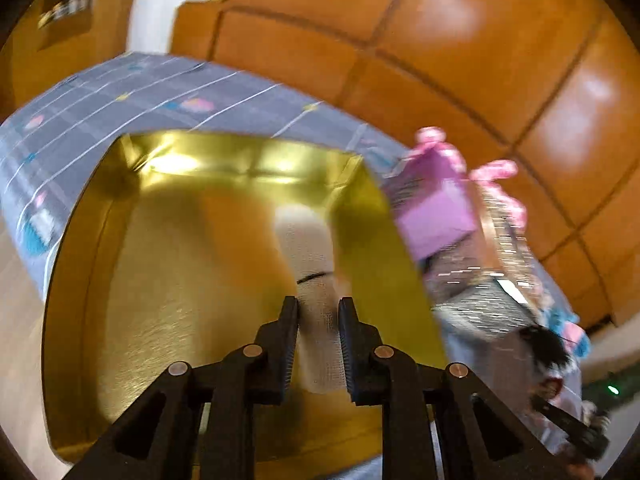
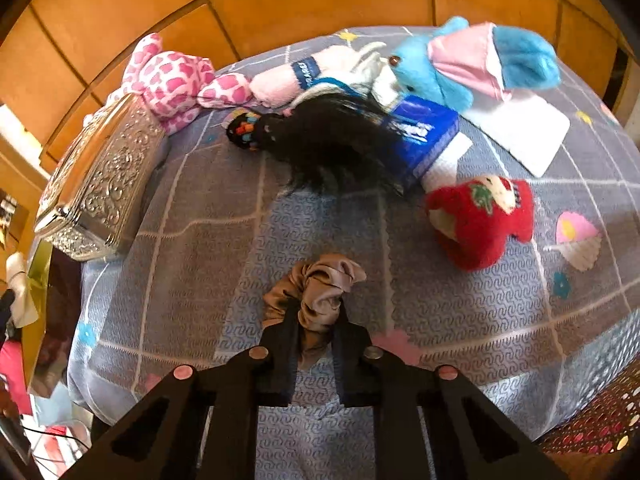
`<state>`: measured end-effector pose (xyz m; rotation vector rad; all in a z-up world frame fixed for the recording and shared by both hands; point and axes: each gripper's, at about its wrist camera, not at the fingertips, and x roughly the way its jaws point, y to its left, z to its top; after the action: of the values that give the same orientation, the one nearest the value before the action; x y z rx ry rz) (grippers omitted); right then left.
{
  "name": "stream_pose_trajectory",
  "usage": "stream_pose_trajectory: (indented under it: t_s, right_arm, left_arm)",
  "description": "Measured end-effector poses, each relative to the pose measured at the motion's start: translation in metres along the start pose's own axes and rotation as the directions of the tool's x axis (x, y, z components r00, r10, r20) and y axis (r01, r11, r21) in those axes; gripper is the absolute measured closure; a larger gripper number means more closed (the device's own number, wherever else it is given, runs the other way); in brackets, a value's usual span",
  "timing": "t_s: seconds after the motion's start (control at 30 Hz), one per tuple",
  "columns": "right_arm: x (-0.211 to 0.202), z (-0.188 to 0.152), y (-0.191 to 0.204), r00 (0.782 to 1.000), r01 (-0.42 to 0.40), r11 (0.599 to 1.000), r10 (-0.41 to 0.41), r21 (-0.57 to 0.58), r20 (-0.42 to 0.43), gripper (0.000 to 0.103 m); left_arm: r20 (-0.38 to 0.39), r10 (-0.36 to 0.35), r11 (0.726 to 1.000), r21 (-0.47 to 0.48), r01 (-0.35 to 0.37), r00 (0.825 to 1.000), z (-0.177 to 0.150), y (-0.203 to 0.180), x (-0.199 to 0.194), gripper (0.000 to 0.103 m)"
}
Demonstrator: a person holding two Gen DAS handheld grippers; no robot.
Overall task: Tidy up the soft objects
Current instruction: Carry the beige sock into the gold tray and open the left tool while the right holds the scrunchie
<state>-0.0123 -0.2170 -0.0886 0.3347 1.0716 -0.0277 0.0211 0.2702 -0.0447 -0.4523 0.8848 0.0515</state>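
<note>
Soft objects are still mostly unsorted, as far as you can judge. Your left gripper (image 1: 318,308) is clamped tight on a white mesh-textured roll (image 1: 310,248) with a thin black band round it; the roll juts forward past the fingertips and hangs over the gold box (image 1: 140,280), whose floor under and ahead of that gripper looks bare. So nothing seems to be stowed yet, and this roll would be the first item in.

Your right gripper (image 2: 318,320) has its jaws nearly shut on a tan satin scrunchie (image 2: 320,292), pinching the near part of its bunched folds; the rest puffs out just ahead of the fingertips on the grey patterned bedspread (image 2: 440,320).

Well ahead of that gripper, more waits:
- a red knitted mitten (image 2: 480,224), ahead to the right
- a blue plush toy (image 2: 460,64) with pink cloth, far ahead to the right
- a pink spotted plush (image 2: 172,76) and a pale pink plush (image 2: 280,80), far ahead to the left
- a black hairpiece (image 2: 328,140), straight ahead, overlapping a blue packet (image 2: 424,136)

An embossed silver box (image 2: 96,184) stands ahead to the left.
</note>
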Motion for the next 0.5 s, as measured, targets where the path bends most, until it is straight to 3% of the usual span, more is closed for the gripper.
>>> stream_pose_trajectory:
  t_s: [0.17,0.3,0.5]
  right_arm:
    - [0.002,0.002,0.011,0.999,-0.045,0.998,0.044,-0.039,-0.006,0.091]
    - [0.003,0.01,0.019,0.997,-0.079,0.996,0.079,-0.051,0.0,0.091]
    - [0.0,0.043,0.043,0.995,-0.086,0.991,0.091,-0.105,0.038,0.091]
  left_arm:
    - [-0.026,0.071,0.997,-0.004,-0.071,0.997,-0.01,0.01,0.014,0.07]
    - [-0.001,0.112,0.994,-0.017,-0.112,0.994,-0.01,0.016,0.006,0.04]
    - [0.033,0.191,0.981,0.014,-0.192,0.981,-0.005,0.021,-0.018,0.03]
